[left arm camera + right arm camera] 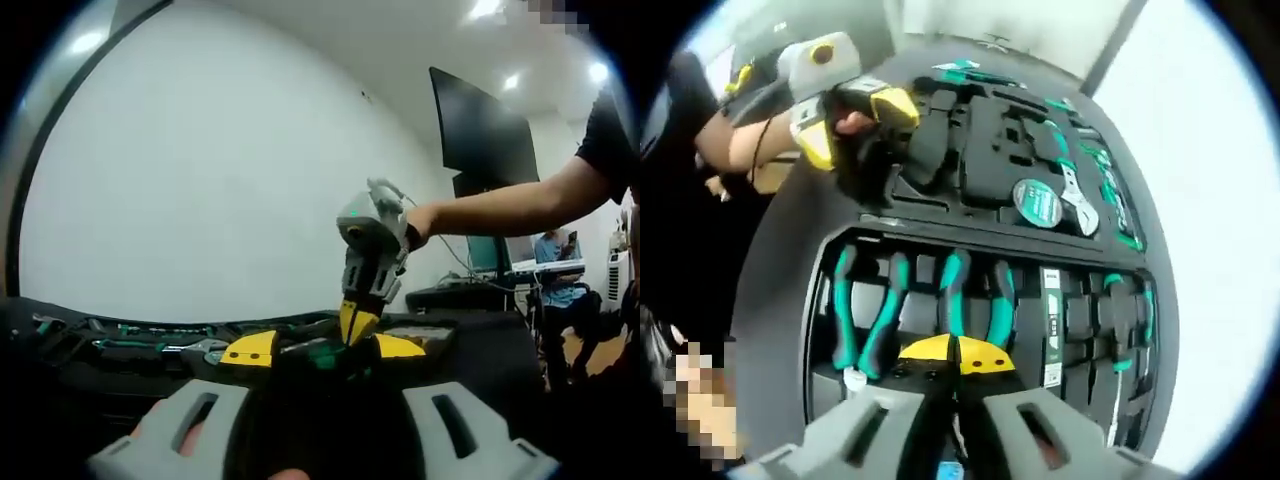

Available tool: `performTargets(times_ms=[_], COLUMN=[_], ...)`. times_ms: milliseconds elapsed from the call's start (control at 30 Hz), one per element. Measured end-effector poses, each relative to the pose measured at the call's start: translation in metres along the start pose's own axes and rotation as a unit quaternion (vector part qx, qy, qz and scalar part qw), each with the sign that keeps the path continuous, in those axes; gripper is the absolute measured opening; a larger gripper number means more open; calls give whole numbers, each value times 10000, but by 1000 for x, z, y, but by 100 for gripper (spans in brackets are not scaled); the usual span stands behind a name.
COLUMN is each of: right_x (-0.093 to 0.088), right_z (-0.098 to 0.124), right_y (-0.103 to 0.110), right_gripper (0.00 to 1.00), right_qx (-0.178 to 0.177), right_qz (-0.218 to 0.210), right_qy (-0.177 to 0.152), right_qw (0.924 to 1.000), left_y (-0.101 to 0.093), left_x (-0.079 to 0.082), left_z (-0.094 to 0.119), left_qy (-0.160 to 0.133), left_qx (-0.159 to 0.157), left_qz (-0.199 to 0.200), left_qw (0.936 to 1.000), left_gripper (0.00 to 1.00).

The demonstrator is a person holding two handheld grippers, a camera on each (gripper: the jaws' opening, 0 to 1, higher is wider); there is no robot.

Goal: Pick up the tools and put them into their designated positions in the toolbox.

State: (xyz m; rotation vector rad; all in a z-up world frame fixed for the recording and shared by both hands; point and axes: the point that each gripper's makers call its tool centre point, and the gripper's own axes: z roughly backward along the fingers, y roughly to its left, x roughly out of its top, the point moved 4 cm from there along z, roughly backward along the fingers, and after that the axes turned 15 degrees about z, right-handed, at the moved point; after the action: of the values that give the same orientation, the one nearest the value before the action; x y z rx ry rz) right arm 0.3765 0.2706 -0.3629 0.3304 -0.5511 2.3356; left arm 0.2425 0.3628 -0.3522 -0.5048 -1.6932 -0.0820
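Note:
The open black toolbox (780, 300) lies below my right gripper (958, 354), whose yellow tips meet above a row of teal-handled pliers (975, 300); I see nothing between them. A round tape measure (1037, 201) and a wrench (1076, 208) sit in the upper tray. My left gripper (855, 120) hovers at the box's far left corner, and a bulky black tool (878, 165) sits between its jaws. In the left gripper view this black tool with a green mark (322, 356) fills the gap of my left gripper (325, 348). The right gripper (356, 322) points down just behind it.
A white wall (200, 180) rises behind the box. A dark monitor (482, 130) hangs at the right, and a seated person (556, 270) is at a desk beyond. The forearm (500, 205) holding the right gripper reaches in from the right. Green-handled tools (140, 335) line the box at left.

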Motion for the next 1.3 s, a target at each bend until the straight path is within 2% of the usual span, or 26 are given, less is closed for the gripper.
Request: performTargets(times_ms=[167,367,500,567,700,867,933,1033,1067,1100,1133,1167,1233,1267,1300], right_x=[-3,0,3,2,0,0,-1,-12,-21,-27,-30,-33,-45,-40,-43], right_z=[0,-5,-8,-9,-9,-7,-6,1,6,10,13,15,16,14,16], right_y=[3,10,12,12,12,13,12,4,1,1,0,3,5,6,8], right_gripper=[0,0,0,0,0,0,0,0,0,0,0,0,0,0,0], right_qx=[-14,-1,96,132,173,49,24,-212,-293,-308,-288,-228,-190,-223,-178], right_qz=[-32,297,370,357,178,230,17,105,78,128,68,-203,-36,-74,-226], right_qy=[-211,70,366,398,311,303,154,222,457,620,570,600,945,695,789], right_qw=[9998,9995,9986,9985,9992,9993,9999,9995,9985,9975,9979,9977,9953,9973,9965], left_y=[0,-2,-3,-3,-3,-2,-2,-2,-3,-2,-2,-2,-2,-3,-3], left_x=[-3,-5,-6,-7,-9,-8,-6,-4,-3,-3,-4,-4,-4,-5,-5], left_z=[-1,-1,-1,-1,-2,-2,-1,0,0,0,0,-1,-1,-1,-2], left_qy=[76,139,178,204,262,226,194,147,141,138,140,146,161,169,177], left_qx=[9,12,27,30,39,18,21,14,14,12,13,12,11,14,13], left_qz=[-82,-157,-198,-222,-263,-224,-183,-126,-119,-114,-116,-122,-149,-157,-165], left_qw=[9999,9998,9996,9995,9993,9995,9996,9998,9998,9998,9998,9998,9998,9997,9997], left_gripper=[35,35,35,35,35,35,35,35,35,35,35,35,35,35,35])
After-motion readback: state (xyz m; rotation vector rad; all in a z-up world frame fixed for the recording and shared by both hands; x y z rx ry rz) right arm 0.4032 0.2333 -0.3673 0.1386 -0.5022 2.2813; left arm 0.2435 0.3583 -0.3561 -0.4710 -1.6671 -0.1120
